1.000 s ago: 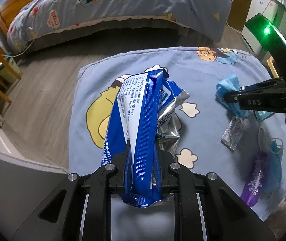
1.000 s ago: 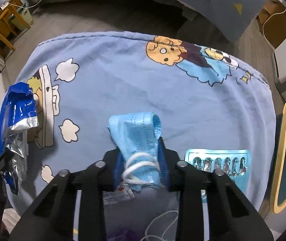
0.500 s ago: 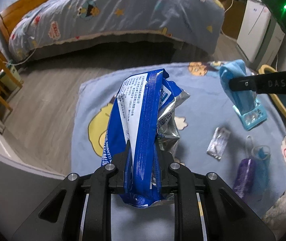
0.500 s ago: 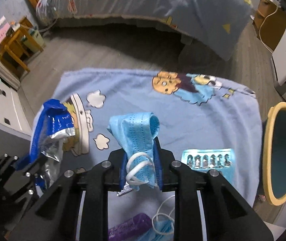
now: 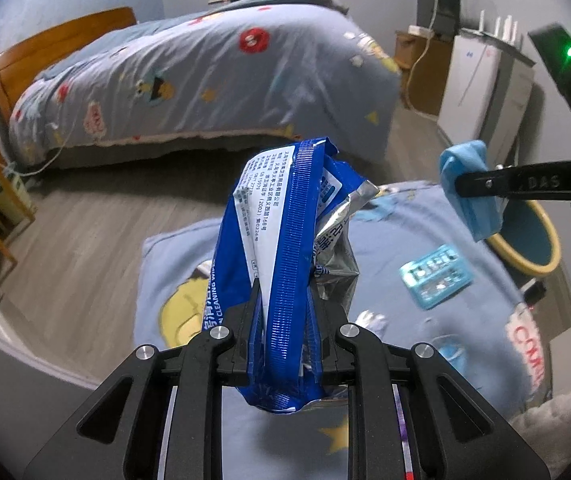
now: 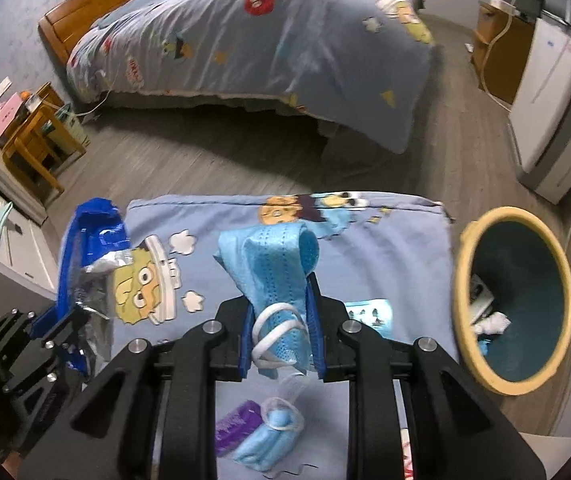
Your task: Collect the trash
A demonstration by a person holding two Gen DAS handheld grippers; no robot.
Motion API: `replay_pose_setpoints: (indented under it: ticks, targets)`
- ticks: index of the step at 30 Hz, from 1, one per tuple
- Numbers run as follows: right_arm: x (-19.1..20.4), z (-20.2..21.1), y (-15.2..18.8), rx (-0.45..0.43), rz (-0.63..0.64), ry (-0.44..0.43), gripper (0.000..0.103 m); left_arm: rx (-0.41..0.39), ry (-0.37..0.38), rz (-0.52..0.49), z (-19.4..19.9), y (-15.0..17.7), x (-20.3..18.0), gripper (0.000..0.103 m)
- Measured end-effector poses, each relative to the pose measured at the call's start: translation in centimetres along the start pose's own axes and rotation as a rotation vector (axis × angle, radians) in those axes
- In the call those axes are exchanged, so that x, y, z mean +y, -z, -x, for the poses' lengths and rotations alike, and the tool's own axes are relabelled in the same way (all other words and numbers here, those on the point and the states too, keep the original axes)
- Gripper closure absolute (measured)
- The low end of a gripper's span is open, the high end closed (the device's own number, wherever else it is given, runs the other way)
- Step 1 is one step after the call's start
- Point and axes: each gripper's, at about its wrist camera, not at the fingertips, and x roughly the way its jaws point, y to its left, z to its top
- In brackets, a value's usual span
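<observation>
Above blanket (image 6: 385, 248): both tools angled down, gripping trash.

Left gripper (image 5: 285, 316) clamps a blue wrapper (image 5: 285, 240) above the blanket (image 5: 445, 340).

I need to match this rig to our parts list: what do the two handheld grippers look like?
Both the left gripper and the right gripper are matte black linkage frames with triangular cut-outs and silver pivot bolts. The right one has blue finger pads. Seen from the left wrist, its finger bears white "DAS" lettering, and a green light glows on the body above it.
</observation>
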Motion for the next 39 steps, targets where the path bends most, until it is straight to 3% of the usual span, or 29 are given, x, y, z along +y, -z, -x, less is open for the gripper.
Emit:
replay_pose_setpoints:
  ticks: [23, 39]
  targets:
    - [-13.0, 3.3, 1.3, -0.052, -0.155, 0.065, 0.081, 0.002, 0.056, -0.151, -2.2, -2.1, -10.6, 0.082]
    - [-19.3, 4.4, 2.2, -0.059, -0.213, 0.105, 0.081, 0.02, 0.107, -0.229, -4.4, -3.1, -17.3, 0.082]
